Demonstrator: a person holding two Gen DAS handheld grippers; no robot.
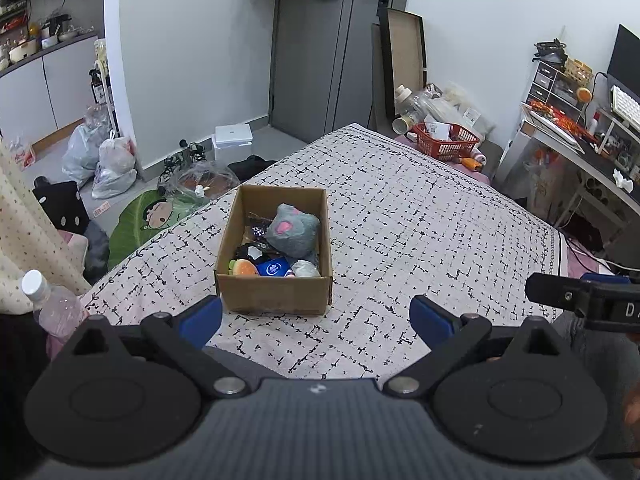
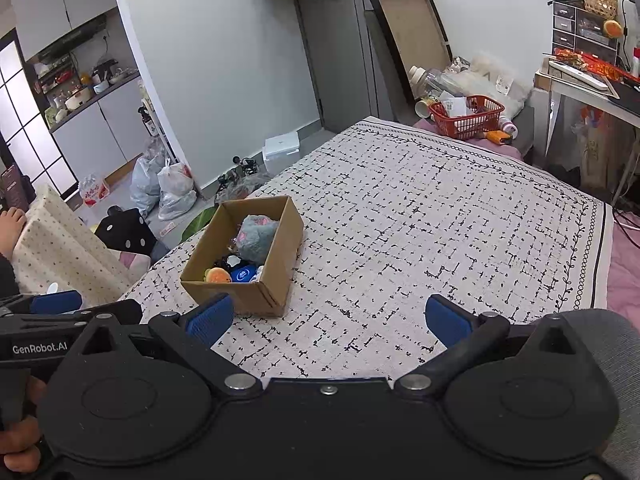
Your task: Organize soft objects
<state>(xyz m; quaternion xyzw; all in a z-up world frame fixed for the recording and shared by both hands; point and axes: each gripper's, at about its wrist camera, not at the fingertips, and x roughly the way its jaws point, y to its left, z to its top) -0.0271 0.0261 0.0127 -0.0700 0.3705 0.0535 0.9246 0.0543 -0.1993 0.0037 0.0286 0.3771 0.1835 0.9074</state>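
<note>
An open cardboard box stands on the patterned bedspread. It holds a grey plush with pink patches, an orange plush, a blue item and other small soft things. My left gripper is open and empty, just in front of the box. The box shows left of centre in the right wrist view. My right gripper is open and empty over the bedspread, to the right of the box.
A red basket sits at the far end of the bed. A plastic bottle and a dotted pillow lie at the left. Bags clutter the floor. A desk stands at the right.
</note>
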